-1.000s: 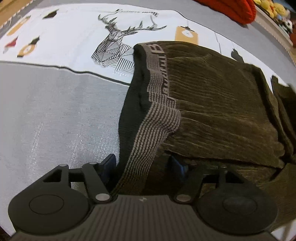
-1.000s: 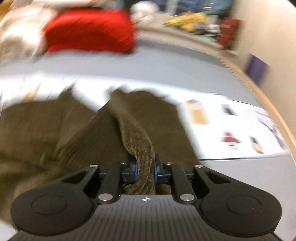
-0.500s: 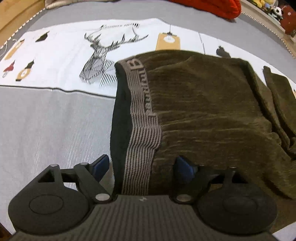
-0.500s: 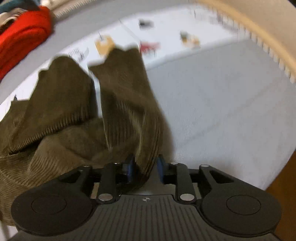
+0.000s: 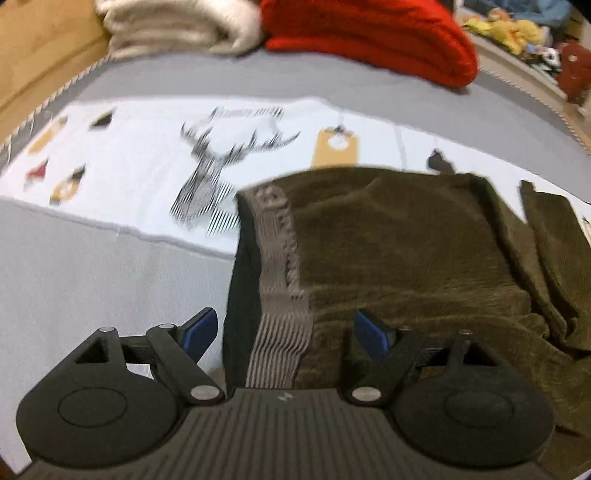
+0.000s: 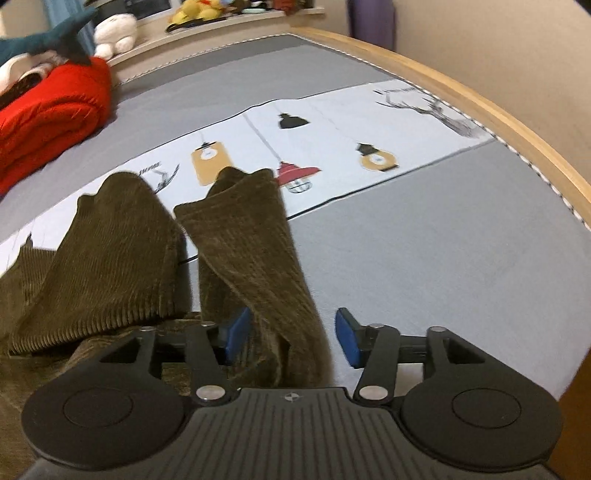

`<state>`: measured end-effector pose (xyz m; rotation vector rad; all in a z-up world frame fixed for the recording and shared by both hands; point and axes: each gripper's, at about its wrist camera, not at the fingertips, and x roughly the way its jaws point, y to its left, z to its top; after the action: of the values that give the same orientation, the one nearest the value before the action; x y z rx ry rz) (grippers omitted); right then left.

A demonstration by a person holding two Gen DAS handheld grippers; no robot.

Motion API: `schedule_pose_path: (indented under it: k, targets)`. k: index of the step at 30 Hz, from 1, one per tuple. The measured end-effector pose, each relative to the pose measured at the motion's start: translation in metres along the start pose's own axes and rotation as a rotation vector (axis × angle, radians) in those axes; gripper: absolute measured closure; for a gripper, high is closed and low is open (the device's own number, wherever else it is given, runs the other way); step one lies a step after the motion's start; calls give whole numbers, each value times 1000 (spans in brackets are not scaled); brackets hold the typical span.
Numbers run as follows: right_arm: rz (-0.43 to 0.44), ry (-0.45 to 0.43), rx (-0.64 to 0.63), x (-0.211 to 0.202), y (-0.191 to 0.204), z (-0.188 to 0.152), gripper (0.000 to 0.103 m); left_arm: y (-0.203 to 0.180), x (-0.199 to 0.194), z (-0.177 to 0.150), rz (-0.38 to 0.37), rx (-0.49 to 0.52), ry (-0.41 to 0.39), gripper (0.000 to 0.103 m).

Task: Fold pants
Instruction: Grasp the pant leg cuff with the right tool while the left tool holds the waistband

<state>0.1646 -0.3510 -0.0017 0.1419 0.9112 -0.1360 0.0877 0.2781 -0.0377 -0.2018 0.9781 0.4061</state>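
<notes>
**A:** Item one, pants (image 5: 406, 258): where, and in what state?

**B:** Olive corduroy, lying on the bed (image 5: 92, 277), partly over the white printed panel (image 5: 129, 177) of the cover. Waistband (image 5: 280, 266), striped grey, turned toward the left tongs (image 5: 284, 332). Body looks doubled over, since a second layer shows beneath its right edge.

**A:** Left tongs?

**B:** Spread wide, blue pads either side of the waistband, pinching nothing. Judged reason: the waist end is laid where it should sit, so the cloth is released to rest flat.

**A:** Item two, right tongs (image 6: 291, 339)?

**B:** Also spread. One pant leg (image 6: 251, 258) runs up between the pads without being clamped; the other leg (image 6: 110, 258) lies just beside it, hem toward the printed panel.

**A:** Why legs apart like that?

**B:** Probably dropped loosely; they are not aligned, so I judge another pass is needed to stack and square them.

**A:** Sundries?

**B:** Red blanket (image 5: 369, 37) and cream bedding (image 5: 177, 26) at the far end, well apart from the pants; soft toys (image 6: 114, 29) on a ledge beyond.
</notes>
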Motion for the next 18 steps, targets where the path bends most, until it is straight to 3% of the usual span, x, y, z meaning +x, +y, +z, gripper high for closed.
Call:
schedule_pose_path:
  k: [4,10,14,17,18]
  targets:
    - [-7,3,-76,15,19,-1,37,-14,-9,1,-29,58,-57,18]
    - [-40,7,-265,38,57,3,37,-40,-17,-2,-266,166,-51,18]
    - [-84,23,-338,55,73,5,37,-57,-12,-12,-358,239,2,18]
    - [-128,22,-379,63,79,5,48,-68,-6,-19,-324,299,11,18]
    - [-137,23,-384,65,79,5,60,-68,-5,-22,-318,303,14,18]
